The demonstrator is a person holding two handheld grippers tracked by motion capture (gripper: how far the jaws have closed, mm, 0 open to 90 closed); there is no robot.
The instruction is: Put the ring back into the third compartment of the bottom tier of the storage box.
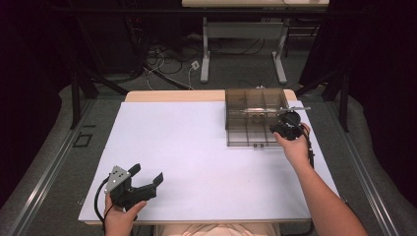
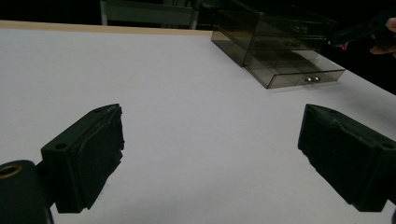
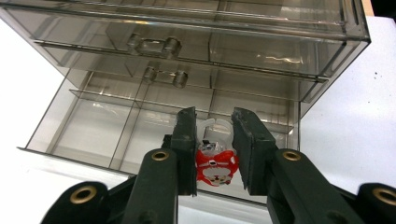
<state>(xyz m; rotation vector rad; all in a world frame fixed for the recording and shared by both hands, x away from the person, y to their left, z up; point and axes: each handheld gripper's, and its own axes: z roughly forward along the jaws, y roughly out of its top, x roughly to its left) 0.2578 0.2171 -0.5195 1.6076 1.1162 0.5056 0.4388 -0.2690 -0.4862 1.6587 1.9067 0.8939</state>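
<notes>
While the right gripper [image 3: 214, 154] hangs over the pulled-out bottom drawer [image 3: 93, 135] of the smoky clear drawer box [image 1: 255, 118], it's clamped on a small red-and-white toy figure [image 3: 215, 168] with a clear loop on top, pinched between both jaws just above the drawer's divided compartments. Which compartment it sits over I can't pin down. Risk one, my guess: the figure is small and looks caught near the pad tips, so a wobble could let it twist out and drop onto a divider or into the wrong cell. Risk two: the closed drawers above overhang close by, and a jaw could knock them or shove the whole box across the white table [image 1: 196, 157], since nothing steadies it. The left gripper [image 1: 146, 178] rests at the near-left table edge, jaws spread wide with nothing in them, well apart from the box.
</notes>
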